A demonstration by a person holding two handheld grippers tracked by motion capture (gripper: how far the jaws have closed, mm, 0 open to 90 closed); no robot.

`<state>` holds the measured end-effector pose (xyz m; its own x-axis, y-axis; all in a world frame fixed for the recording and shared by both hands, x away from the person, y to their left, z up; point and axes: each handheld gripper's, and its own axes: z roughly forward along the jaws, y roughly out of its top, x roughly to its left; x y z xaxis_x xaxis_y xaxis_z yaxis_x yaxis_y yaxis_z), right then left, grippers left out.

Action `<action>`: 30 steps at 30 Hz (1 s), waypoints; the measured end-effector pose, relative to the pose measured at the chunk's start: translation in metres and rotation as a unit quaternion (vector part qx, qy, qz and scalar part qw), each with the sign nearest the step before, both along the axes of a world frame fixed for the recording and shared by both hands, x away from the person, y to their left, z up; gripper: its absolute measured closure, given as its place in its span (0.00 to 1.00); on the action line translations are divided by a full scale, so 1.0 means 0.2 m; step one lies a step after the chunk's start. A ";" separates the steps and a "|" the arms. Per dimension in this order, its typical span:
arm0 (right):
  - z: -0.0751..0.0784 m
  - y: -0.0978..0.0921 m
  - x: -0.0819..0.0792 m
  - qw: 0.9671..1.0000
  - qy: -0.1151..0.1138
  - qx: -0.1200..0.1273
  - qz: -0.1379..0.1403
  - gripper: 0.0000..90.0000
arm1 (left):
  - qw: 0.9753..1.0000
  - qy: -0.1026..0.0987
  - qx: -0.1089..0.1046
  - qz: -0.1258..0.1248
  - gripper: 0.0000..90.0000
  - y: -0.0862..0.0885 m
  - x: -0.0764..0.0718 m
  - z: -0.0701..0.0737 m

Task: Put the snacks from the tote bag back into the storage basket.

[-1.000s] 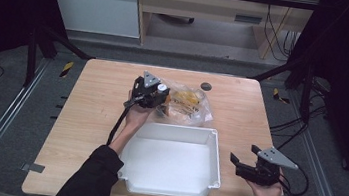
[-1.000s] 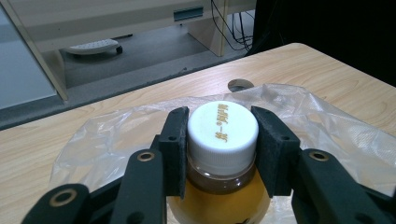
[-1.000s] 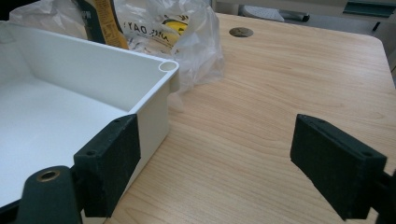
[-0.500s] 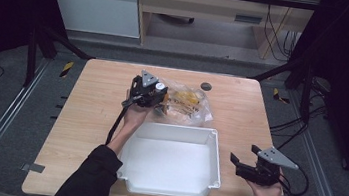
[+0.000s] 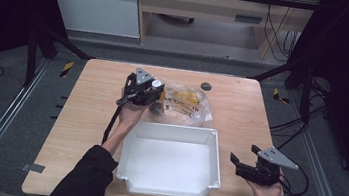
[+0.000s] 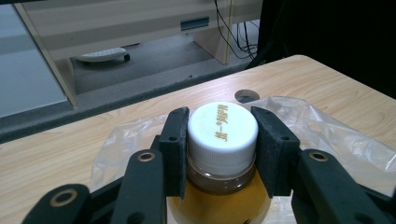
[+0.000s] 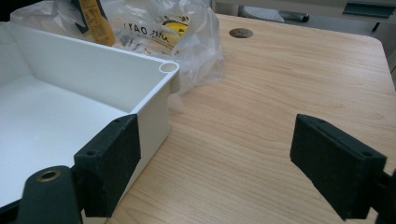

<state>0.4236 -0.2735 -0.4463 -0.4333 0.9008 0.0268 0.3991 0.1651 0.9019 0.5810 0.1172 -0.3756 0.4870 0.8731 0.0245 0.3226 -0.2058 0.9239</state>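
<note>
Wooden table; bottle between left jaws.

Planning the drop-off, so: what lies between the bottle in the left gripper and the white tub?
In the high view, between bottle and tub: plastic bag edge, then bare table.

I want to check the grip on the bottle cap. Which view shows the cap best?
The left gripper view: the white cap sits large between the left gripper pads. In the high view it is mostly hidden under that gripper.
</note>
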 end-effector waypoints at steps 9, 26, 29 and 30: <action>0.00 0.00 0.00 1.000 -0.001 -0.001 0.000 0.18 | 1.000 -0.006 -0.001 0.000 0.65 0.01 -0.02 0.07; 0.01 0.00 0.00 1.000 -0.003 0.000 -0.001 0.18 | 1.000 -0.027 -0.004 -0.010 0.65 -0.02 -0.08 0.21; 0.01 0.00 0.00 1.000 -0.002 0.000 -0.001 0.18 | 1.000 -0.029 -0.005 -0.010 0.65 -0.01 -0.08 0.23; 0.01 0.00 0.00 1.000 -0.003 0.000 -0.001 0.18 | 1.000 -0.029 -0.007 -0.009 0.65 -0.01 -0.09 0.24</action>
